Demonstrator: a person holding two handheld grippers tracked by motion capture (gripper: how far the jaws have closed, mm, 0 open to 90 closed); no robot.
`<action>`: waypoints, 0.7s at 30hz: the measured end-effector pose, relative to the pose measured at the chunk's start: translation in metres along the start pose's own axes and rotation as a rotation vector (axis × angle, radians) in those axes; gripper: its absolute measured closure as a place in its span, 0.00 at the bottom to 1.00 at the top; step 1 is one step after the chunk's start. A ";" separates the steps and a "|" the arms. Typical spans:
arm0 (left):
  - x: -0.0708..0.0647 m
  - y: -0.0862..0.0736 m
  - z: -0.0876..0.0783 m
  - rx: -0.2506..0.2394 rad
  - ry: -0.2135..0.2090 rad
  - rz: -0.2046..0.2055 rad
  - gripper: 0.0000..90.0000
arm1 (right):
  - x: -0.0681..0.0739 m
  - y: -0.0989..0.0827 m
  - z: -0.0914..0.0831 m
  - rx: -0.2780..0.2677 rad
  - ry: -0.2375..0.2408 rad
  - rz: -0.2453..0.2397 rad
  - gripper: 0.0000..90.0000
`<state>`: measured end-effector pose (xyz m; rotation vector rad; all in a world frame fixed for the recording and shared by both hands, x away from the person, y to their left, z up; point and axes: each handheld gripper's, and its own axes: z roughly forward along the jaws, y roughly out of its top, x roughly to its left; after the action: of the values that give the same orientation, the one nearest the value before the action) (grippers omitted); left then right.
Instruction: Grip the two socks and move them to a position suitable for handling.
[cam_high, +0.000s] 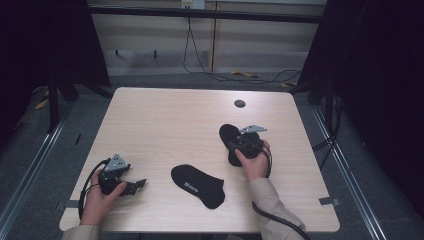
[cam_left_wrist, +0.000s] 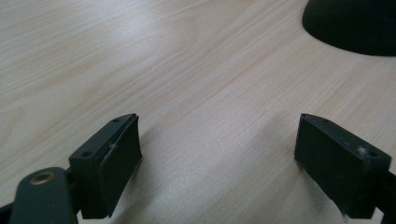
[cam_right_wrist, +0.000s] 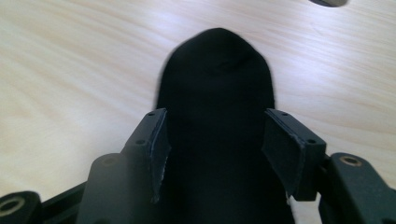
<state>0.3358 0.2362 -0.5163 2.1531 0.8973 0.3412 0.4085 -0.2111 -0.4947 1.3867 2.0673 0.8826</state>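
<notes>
- High view: the right gripper (cam_high: 243, 141) sits right of centre in the frame, directly over one black sock (cam_high: 229, 135) whose rounded toe sticks out toward the upper left of the gripper. A second black sock (cam_high: 198, 185) lies flat at lower centre, its long axis slanting from upper left to lower right, with small pale lettering on it. The left gripper (cam_high: 138, 184) rests at lower left, pointing right toward that second sock and near it, but not touching.
- Left gripper view: the two jaws stand wide apart with bare wooden table (cam_left_wrist: 196, 84) between them; a dark rounded edge of the sock (cam_left_wrist: 355, 25) shows in the upper right corner, ahead and to the right.
- Right gripper view: the sock (cam_right_wrist: 217, 102) runs straight up the middle of the frame, its long axis in line with the gripper, toe at the top. The jaws are parted and flank its sides; whether the pads press it I cannot tell, though it looks loose rather than pinched.
</notes>
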 end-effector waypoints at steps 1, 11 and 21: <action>0.000 0.000 0.000 0.000 0.000 0.000 0.16 | -0.002 0.000 0.004 0.013 0.014 0.008 0.46; 0.000 0.000 0.000 0.000 -0.001 0.000 0.16 | 0.009 0.006 0.000 0.007 0.159 -0.073 0.97; 0.000 0.000 0.000 0.000 0.000 0.000 0.16 | 0.055 0.025 -0.026 -0.077 0.266 -0.344 0.64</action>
<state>0.3358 0.2362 -0.5163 2.1534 0.8972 0.3415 0.3861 -0.1589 -0.4613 0.8725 2.3477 1.0246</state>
